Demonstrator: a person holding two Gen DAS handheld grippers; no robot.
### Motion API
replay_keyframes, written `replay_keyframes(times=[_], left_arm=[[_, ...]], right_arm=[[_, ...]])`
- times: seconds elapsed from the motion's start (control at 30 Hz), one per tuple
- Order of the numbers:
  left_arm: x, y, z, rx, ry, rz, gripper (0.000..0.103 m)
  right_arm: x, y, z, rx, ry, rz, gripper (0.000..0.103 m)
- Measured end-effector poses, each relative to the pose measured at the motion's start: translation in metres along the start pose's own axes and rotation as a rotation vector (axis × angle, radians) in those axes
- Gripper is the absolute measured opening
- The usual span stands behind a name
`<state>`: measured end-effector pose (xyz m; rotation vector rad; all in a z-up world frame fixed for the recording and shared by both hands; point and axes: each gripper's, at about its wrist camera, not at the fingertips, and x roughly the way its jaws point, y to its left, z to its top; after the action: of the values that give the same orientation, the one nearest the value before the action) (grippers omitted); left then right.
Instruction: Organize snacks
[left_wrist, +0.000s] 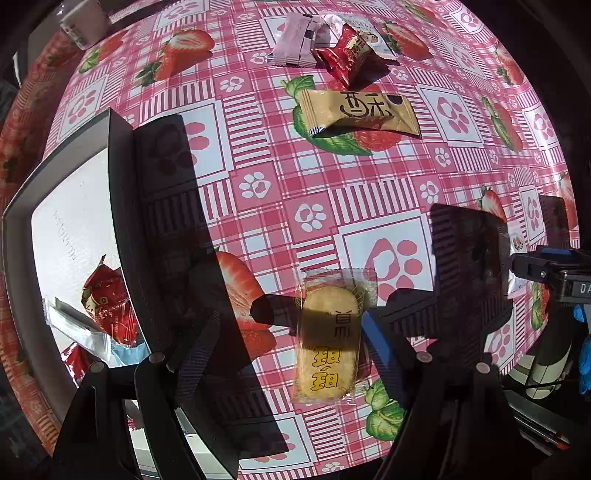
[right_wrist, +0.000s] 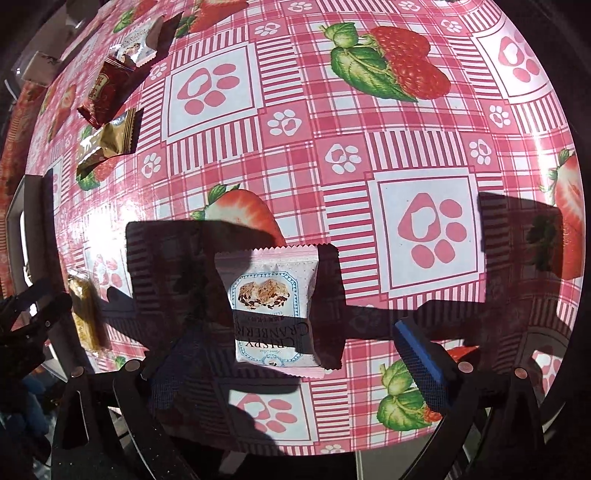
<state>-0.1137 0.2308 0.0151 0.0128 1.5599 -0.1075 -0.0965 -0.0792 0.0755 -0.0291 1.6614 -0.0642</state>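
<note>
A: As the left gripper (left_wrist: 291, 334) hung over the glossy pink plaid tablecloth (left_wrist: 258, 155), what lay under it?

B: A clear, crinkled wrapper holding a pale oblong rice cracker (left_wrist: 327, 339), yellow characters printed on it. It lay flat between the fingers, nearer the blue-padded finger (left_wrist: 375, 338) at 3 o'clock. Jaws stood wide, pads apart from it, nothing held.

A: Right side?

B: The right gripper (right_wrist: 291, 354) was spread fully and held nothing. Below it lay a square white foil packet (right_wrist: 273, 306) with zigzag edges, a biscuit picture and "CRISPY CRANBERRY", untouched.

A: Other items?

B: In the left view, at 9 o'clock, a dark-rimmed white box (left_wrist: 70, 206) held a red wrapped sweet (left_wrist: 109, 299). At 12 o'clock sat a tan pillow pack (left_wrist: 358, 112) with a large dark character, a red packet (left_wrist: 349, 51) and a mauve packet (left_wrist: 293, 40).
</note>
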Motion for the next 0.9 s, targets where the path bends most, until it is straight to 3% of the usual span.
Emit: replay_keyframes(times=[0.07,0.13,0.33,0.43,0.67,0.77,0.9], left_arm=[[0.006,-0.004,-0.006,0.034,0.008,0.022,0.082],[0.011,-0.007,-0.011,0.029,0.017,0.022,0.082],[0.023,-0.015,-0.013,0.000,-0.011,0.055,0.086],[0.029,-0.033,-0.012,0.016,0.008,0.067,0.103],[0.032,-0.022,-0.014,-0.008,0.020,0.052,0.103],[0.032,-0.028,-0.019,0.006,0.019,0.052,0.103],[0.033,-0.027,-0.021,0.005,0.046,0.053,0.103]], right_arm=[[0.003,-0.004,0.015,-0.008,0.004,-0.004,0.103],[0.013,0.020,0.022,-0.014,0.010,0.001,0.103],[0.025,0.058,0.011,-0.052,0.028,-0.023,0.103],[0.038,0.082,0.005,-0.099,0.023,-0.055,0.103],[0.066,0.096,0.020,-0.092,0.075,-0.068,0.103],[0.070,0.103,0.018,-0.120,0.074,-0.123,0.103],[0.073,0.107,0.017,-0.115,0.070,-0.118,0.103]])
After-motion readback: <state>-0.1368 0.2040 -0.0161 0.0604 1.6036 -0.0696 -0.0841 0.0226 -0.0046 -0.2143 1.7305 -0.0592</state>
